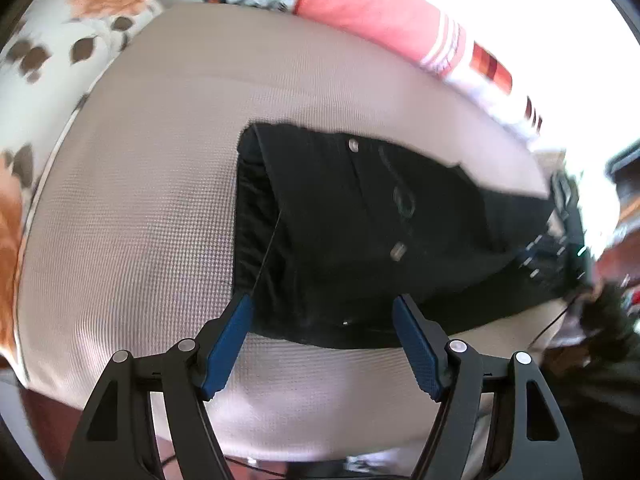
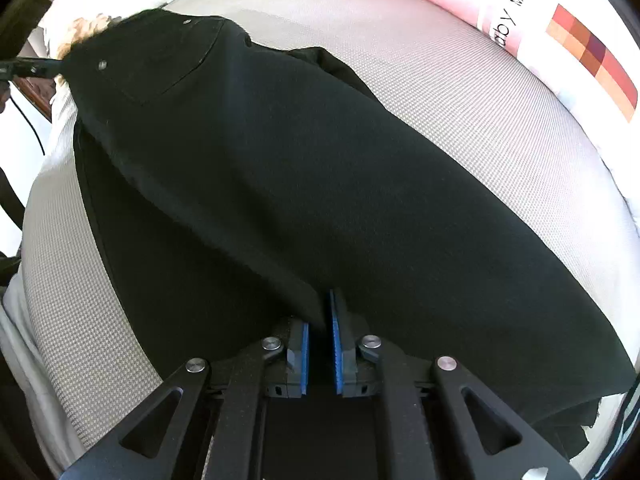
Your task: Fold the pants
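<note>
Black pants [image 1: 360, 220] lie on a grey woven cushion [image 1: 140, 200], waist end with metal buttons toward my left gripper [image 1: 322, 302]. That gripper hovers over the near edge of the waist, open, its blue pads wide apart with nothing pressed between them. In the right wrist view the pants [image 2: 300, 168] stretch away as a long folded leg. My right gripper [image 2: 320, 300] points down at the leg end. Its pads are nearly together, with a ridge of black cloth running between them. A blurred dark shape at the far right of the left wrist view may be that gripper.
A floral pillow [image 1: 60, 40] lies at the far left and a pink pillow with coloured squares [image 2: 580, 52] along the back edge. The grey cushion [image 2: 440, 80] has bare room around the pants. A black cable [image 2: 28, 120] hangs past the cushion's left edge.
</note>
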Demonstrator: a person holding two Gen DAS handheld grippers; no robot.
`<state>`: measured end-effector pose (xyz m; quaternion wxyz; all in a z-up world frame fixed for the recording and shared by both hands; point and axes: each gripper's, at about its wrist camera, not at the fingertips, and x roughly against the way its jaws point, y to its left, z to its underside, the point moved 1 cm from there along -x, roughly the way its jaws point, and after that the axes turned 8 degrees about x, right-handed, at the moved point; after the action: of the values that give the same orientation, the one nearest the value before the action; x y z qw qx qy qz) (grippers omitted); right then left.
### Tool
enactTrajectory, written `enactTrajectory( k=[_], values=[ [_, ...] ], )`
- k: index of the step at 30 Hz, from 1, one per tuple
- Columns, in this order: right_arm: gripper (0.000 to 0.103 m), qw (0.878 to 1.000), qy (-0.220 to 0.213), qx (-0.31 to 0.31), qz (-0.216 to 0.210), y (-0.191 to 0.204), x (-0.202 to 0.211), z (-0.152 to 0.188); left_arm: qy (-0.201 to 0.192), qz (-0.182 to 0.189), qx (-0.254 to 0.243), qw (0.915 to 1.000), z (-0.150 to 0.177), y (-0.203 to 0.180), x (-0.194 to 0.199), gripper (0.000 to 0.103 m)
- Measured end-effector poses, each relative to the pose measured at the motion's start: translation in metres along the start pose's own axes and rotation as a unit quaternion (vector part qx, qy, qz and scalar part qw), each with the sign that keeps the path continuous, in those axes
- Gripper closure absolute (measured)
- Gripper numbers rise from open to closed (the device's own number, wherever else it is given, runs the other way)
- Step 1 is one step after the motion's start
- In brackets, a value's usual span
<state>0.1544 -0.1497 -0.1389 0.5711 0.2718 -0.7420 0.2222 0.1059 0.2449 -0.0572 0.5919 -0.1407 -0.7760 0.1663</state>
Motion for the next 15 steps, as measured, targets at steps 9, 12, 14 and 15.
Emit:
enactTrajectory(
  k=[9, 12, 14, 15],
  values=[
    [0.093, 1.0, -0.015, 0.0, -0.002, 0.003, 0.002, 0.013, 0.037, 0.056, 0.214, 0.9745, 0.023, 0.007, -0.001, 0.032],
    [0.093, 1.0, -0.022, -0.002, -0.002, 0.004, 0.004, 0.016, 0.04, 0.062, 0.241, 0.9677, 0.028, -0.007, -0.017, 0.035],
    [0.093, 1.0, -0.026, -0.006, -0.003, 0.004, 0.006, 0.018, 0.037, 0.057, 0.263, 0.9623, 0.03, -0.003, -0.026, 0.037],
    [0.093, 1.0, -0.028, -0.006, -0.003, 0.004, 0.006, 0.019, 0.033, 0.053, 0.273, 0.96, 0.029, -0.001, -0.033, 0.038]
  ],
)
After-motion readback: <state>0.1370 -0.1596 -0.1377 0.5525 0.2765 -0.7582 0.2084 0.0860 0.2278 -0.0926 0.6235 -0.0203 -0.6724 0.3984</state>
